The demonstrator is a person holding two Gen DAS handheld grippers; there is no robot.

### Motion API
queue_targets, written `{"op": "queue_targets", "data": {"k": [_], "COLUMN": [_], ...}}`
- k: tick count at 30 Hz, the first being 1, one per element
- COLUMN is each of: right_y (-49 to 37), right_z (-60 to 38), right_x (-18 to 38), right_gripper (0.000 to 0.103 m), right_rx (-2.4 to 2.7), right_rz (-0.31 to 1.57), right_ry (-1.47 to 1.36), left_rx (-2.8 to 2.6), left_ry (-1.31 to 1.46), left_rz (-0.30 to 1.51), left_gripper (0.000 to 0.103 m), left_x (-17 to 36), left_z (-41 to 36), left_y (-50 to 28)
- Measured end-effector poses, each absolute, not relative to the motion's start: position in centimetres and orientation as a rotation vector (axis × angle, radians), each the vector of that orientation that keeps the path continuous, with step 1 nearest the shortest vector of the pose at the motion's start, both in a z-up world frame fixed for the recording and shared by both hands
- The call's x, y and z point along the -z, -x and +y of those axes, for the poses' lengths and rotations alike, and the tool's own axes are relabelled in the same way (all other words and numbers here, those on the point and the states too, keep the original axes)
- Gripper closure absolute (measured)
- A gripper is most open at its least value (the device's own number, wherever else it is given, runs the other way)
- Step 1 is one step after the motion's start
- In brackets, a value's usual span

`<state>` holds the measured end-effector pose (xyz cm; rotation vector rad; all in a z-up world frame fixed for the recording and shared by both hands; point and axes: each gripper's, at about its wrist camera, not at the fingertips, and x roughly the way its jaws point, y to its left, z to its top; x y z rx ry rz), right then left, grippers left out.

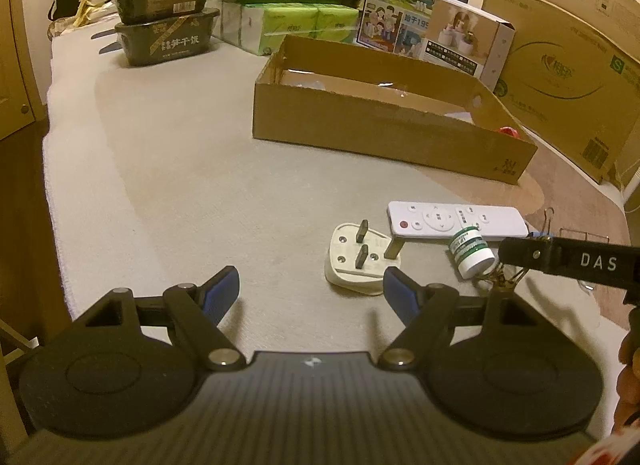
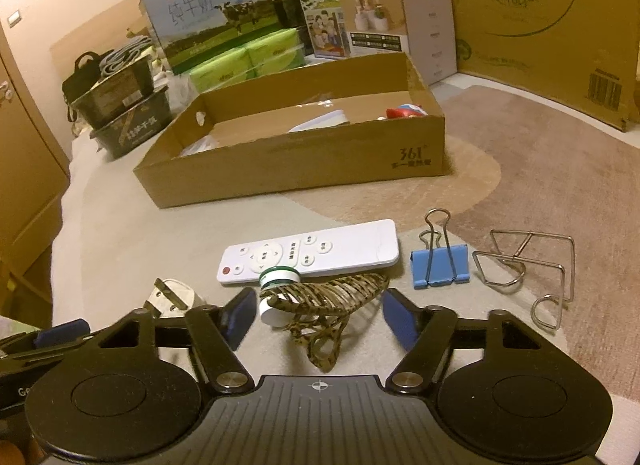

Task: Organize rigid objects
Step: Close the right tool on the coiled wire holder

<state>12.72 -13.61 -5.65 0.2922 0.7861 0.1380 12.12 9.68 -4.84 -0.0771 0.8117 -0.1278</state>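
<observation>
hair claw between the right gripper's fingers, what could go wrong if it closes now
The hair claw lies against the small white bottle, so the right gripper, jaws open, may catch or roll the bottle too. The claw's thin curved ribs could slip off the pads or snag the remote close behind.

1. My left gripper (image 1: 311,289) is matt black plastic with bright metal pivot pins; its blue pads (image 1: 218,295) look smooth and rubbery.
2. My right gripper (image 2: 319,319) has the same matt black plastic, ribbed across the body.
3. The remote (image 2: 308,252) is smooth white plastic with a slight sheen.
4. The plug (image 1: 362,261) is cream plastic with dull metal prongs.
5. The hair claw (image 2: 332,303) looks like glossy mottled plastic.
6. The binder clip (image 2: 439,261) is blue painted metal with shiny wire handles.
7. The wire rack (image 2: 528,269) is bare polished metal.
8. The open box (image 2: 296,169) is matt brown cardboard.
9. The bed cover (image 1: 180,193) is soft, nubby cloth.
</observation>
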Motion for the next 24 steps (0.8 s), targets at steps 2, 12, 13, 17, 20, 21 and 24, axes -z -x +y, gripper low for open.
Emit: {"op": "queue_targets", "data": {"k": [2, 12, 13, 17, 20, 21, 24], "right_y": [-12.8, -13.0, -13.0, -12.9, -12.6, -12.5, -12.1], "right_z": [-13.8, -14.7, -14.8, -15.4, -16.3, -16.6, -17.5], "right_x": [5.8, 6.2, 6.0, 5.6, 5.3, 5.3, 5.5], "right_gripper": [0.044, 0.075, 0.085, 0.091, 0.091, 0.091, 0.090], "right_rx": [-0.133, -0.152, -0.150, -0.150, -0.141, -0.141, -0.139], "right_rz": [0.791, 0.799, 0.798, 0.806, 0.807, 0.806, 0.808], "right_ry": [-0.290, -0.268, -0.257, -0.226, -0.196, -0.193, -0.194], "left_rx": [0.132, 0.152, 0.154, 0.163, 0.167, 0.168, 0.173], "left_ry": [0.075, 0.063, 0.062, 0.052, 0.051, 0.050, 0.048], "left_rz": [0.816, 0.827, 0.827, 0.822, 0.821, 0.822, 0.823], "left_gripper": [0.026, 0.026, 0.026, 0.026, 0.026, 0.026, 0.026], "left_x": [5.0, 5.4, 5.4, 5.1, 5.1, 5.1, 5.2], "left_z": [9.6, 8.7, 8.6, 8.2, 8.0, 7.9, 7.7], "left_y": [-12.2, -12.4, -12.4, -12.4, -12.3, -12.3, -12.3]}}
